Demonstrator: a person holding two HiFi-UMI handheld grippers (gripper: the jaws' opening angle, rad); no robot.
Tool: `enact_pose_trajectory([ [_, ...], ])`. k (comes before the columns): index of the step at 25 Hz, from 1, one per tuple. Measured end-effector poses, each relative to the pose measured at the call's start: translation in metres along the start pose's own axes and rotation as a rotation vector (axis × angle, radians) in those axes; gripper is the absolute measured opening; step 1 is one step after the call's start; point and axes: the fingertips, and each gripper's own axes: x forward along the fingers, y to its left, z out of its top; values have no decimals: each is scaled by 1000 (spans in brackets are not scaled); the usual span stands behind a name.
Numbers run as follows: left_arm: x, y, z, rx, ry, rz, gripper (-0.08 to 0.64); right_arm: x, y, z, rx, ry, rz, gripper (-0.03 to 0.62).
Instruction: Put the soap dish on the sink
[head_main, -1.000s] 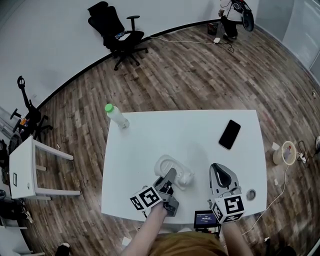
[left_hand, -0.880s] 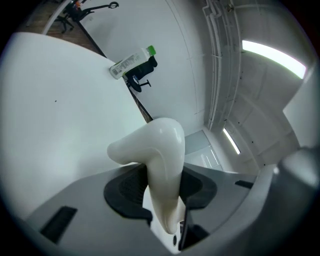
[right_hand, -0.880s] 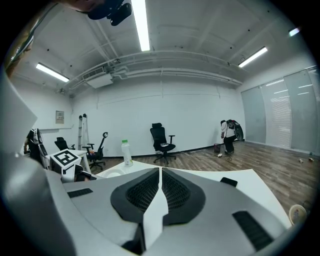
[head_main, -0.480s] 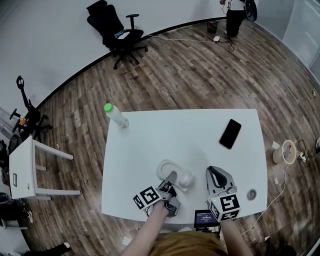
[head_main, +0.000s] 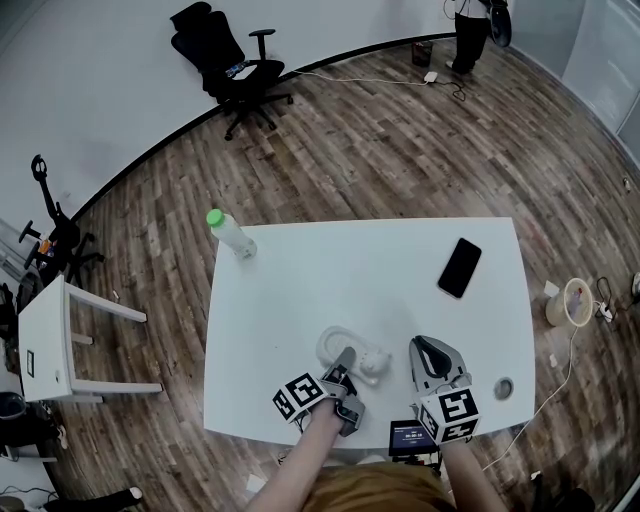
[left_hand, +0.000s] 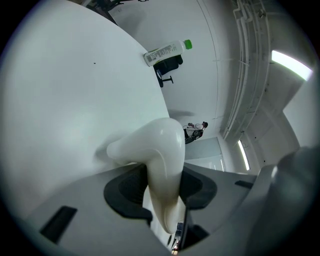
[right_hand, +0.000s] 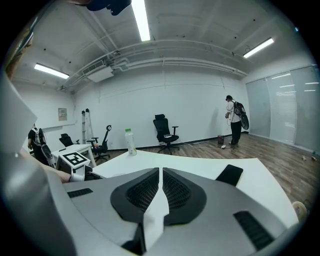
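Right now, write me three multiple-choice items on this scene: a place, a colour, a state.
1. On the table, the phone lies at the: A) left edge B) right side C) near edge.
2. The cap of the bottle is: A) green B) red C) blue.
3. The jaws of the left gripper are: A) apart, empty B) together, empty C) closed on the soap dish.
1 B: the head view shows it right of centre. 2 A: its top is green. 3 C: the soap dish is gripped between them.
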Motion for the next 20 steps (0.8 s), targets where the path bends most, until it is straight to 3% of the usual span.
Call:
enact_pose_trajectory([
  [9,11,6,-3,34,14,-4,150,4,10,-11,8,32,37,11],
  [20,15,19,-10,3,32,48,167,6,27,-27,-15,76,87,11],
])
